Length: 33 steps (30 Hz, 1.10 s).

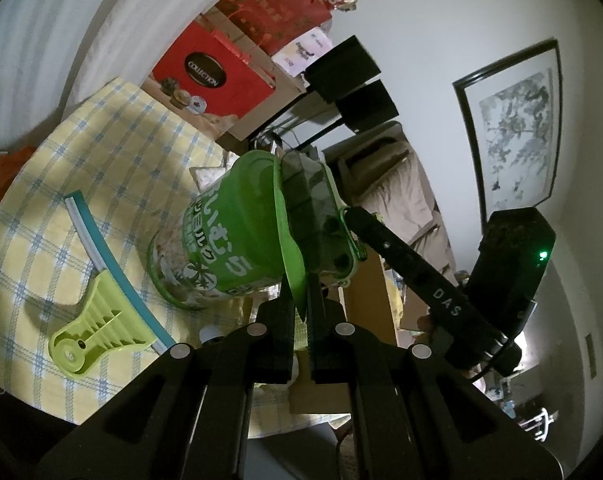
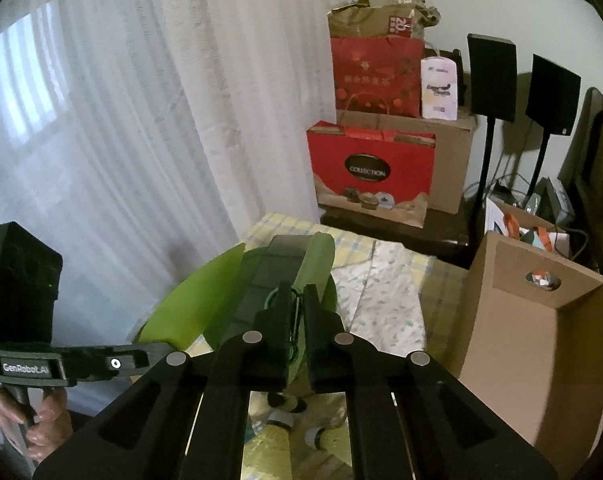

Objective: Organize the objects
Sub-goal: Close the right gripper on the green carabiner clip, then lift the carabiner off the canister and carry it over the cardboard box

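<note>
A yellow cloth (image 1: 101, 168) checked with blue and white lines is seen. The jar (image 1: 217, 240) is wrapped in a green label with white lettering, and its lid flap (image 1: 289, 236) is bright green. The clip (image 1: 89, 332) is coloured lime, edged by a teal and white strip (image 1: 101, 248). A red gift bag (image 2: 369, 172) bears a dark oval badge. The cardboard box (image 2: 541, 340) is brown. Both claws are black.
</note>
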### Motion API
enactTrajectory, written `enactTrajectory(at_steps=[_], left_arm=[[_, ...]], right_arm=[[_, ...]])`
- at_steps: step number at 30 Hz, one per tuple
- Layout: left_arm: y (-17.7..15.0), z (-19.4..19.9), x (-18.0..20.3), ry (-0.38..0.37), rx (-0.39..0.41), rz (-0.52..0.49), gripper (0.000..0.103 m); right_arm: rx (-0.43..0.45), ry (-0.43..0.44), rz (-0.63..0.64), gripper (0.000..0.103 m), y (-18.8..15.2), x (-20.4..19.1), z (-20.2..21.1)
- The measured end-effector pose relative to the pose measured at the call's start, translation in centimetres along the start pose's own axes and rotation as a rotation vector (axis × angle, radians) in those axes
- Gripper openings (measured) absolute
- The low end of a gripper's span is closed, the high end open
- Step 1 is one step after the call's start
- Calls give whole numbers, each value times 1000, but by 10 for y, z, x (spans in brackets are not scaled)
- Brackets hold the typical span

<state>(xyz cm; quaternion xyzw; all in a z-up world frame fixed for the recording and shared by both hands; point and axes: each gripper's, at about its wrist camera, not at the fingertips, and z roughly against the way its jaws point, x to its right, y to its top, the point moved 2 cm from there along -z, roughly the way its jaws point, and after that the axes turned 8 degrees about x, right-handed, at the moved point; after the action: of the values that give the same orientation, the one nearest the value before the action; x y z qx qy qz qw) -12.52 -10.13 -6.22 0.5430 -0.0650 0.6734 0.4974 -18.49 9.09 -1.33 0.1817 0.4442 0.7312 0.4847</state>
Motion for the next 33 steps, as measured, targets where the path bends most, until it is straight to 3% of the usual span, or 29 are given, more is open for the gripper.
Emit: enactTrajectory(at_steps=[4, 7, 8, 19, 21, 33], left_arm=[[1, 0, 1, -6, -2, -2, 4], [1, -1, 1, -11, -4, -2, 4], [1, -1, 1, -11, -4, -2, 4], [0, 1, 2, -11, -3, -7, 4], [0, 1, 2, -11, -3, -7, 4], [2, 6, 8, -13, 5, -20, 4]], right_arm=[[-7, 22, -24, 13, -2, 3, 1], [-8, 32, -27, 30, -3, 2, 1], [-12, 32, -26, 31, -3, 2, 1], [-8, -35, 106, 28, -10, -21, -4], [-11, -23, 106, 21, -10, -21, -4], [2, -4, 51, 21, -5, -13, 4]])
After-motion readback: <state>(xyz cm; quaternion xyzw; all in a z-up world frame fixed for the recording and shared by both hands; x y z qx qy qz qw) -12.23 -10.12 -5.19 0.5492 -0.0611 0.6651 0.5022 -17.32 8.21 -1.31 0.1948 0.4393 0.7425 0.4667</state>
